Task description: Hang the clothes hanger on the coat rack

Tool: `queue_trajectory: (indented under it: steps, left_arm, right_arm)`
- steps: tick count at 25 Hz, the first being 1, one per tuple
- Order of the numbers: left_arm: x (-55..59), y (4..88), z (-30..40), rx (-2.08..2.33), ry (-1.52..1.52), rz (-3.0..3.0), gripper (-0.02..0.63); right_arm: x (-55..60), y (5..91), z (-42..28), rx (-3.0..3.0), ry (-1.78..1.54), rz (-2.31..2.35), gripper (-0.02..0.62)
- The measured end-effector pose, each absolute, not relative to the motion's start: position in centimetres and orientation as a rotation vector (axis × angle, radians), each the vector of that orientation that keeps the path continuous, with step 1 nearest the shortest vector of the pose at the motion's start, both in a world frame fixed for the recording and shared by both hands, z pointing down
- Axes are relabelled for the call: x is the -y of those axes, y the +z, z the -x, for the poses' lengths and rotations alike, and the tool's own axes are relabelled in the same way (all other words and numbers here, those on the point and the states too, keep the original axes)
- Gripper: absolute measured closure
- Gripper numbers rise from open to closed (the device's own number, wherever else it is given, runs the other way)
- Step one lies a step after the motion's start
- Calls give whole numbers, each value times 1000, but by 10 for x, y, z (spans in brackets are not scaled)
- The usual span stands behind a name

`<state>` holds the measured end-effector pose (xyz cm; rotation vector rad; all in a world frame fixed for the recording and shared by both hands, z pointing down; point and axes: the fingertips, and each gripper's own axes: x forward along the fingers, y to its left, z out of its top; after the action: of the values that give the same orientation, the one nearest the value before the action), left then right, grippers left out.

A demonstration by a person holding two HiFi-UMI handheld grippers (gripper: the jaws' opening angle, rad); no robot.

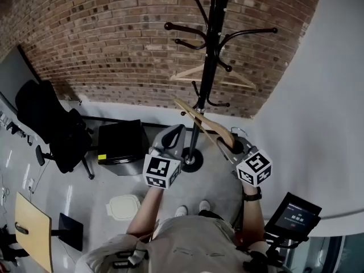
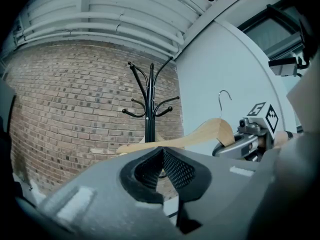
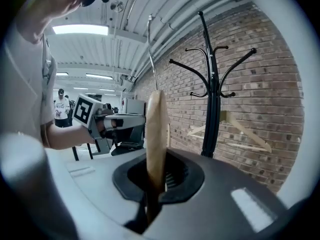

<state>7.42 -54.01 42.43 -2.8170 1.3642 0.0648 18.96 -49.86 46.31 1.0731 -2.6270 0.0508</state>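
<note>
Close by the coat rack [image 1: 211, 50], right gripper [image 1: 235, 145] clenches the wooden hanger [image 1: 205, 124], left gripper [image 1: 172, 134] pinched empty: approach step, I'd say; next its hook [image 3: 151, 54] must clear a peg [image 1: 253, 32].

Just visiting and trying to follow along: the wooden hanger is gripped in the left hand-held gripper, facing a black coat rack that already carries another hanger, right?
Not quite: the wooden hanger is gripped in the right hand-held gripper, not the left, as the right gripper view shows. The rest holds: it faces a black coat rack that already carries another hanger.
</note>
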Motion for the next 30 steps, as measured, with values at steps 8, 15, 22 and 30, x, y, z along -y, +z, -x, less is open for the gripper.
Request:
queue_trajectory:
  steps: [8, 15, 22, 30]
  left_arm:
    - [531, 395, -69, -1379, 112, 2769, 604]
    - [558, 374, -83, -1385, 113, 2742, 604]
    - [559, 349, -106, -1365, 149, 2738, 604]
    - [557, 354, -115, -1362, 117, 2752, 603]
  right_arm:
    - [529, 373, -211, 2674, 18, -830, 592]
    - [575, 273, -204, 2733, -91, -578, 593]
    - [605, 204, -201, 2753, -143, -482, 592]
    - [598, 169, -187, 2688, -110, -203, 592]
